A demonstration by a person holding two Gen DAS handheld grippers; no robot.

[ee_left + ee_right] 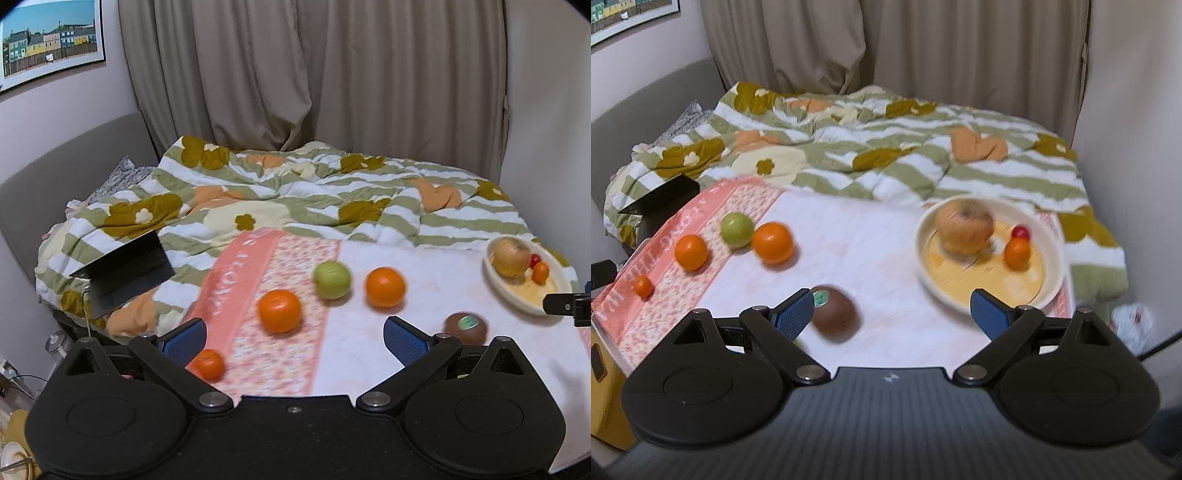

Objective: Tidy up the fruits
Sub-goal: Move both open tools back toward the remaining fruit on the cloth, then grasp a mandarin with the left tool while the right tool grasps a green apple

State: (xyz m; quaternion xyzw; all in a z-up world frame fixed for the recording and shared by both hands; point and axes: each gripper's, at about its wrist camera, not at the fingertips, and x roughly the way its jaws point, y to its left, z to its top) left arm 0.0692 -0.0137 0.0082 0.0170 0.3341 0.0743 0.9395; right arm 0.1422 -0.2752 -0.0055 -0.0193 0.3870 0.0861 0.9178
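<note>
Nearest the right wrist camera, the right tongs (pixel 892 315) stand spread wide with nothing between the blue pads; a brown kiwi (pixel 834 314) with a green sticker lies just beside the left pad, whether touching cannot be told. The left tongs (pixel 295 341) are likewise wide apart and empty, above the white cloth (pixel 369 354) with its pink floral border, spread on the bed. A small orange (pixel 208 364) sits by the left pad. Further out lie a larger orange (pixel 279 311), a green apple (pixel 331 280) and another orange (pixel 385 287) in a loose row. To the right, a cream bowl (pixel 1054 266) holds a yellowish-brown fruit (pixel 964 225), a small orange fruit (pixel 1017 254) and a red one (pixel 1020 232). Beyond lie a striped flowered duvet (pixel 332 206), a dark box (pixel 125 273) and grey curtains (pixel 314 74)
</note>
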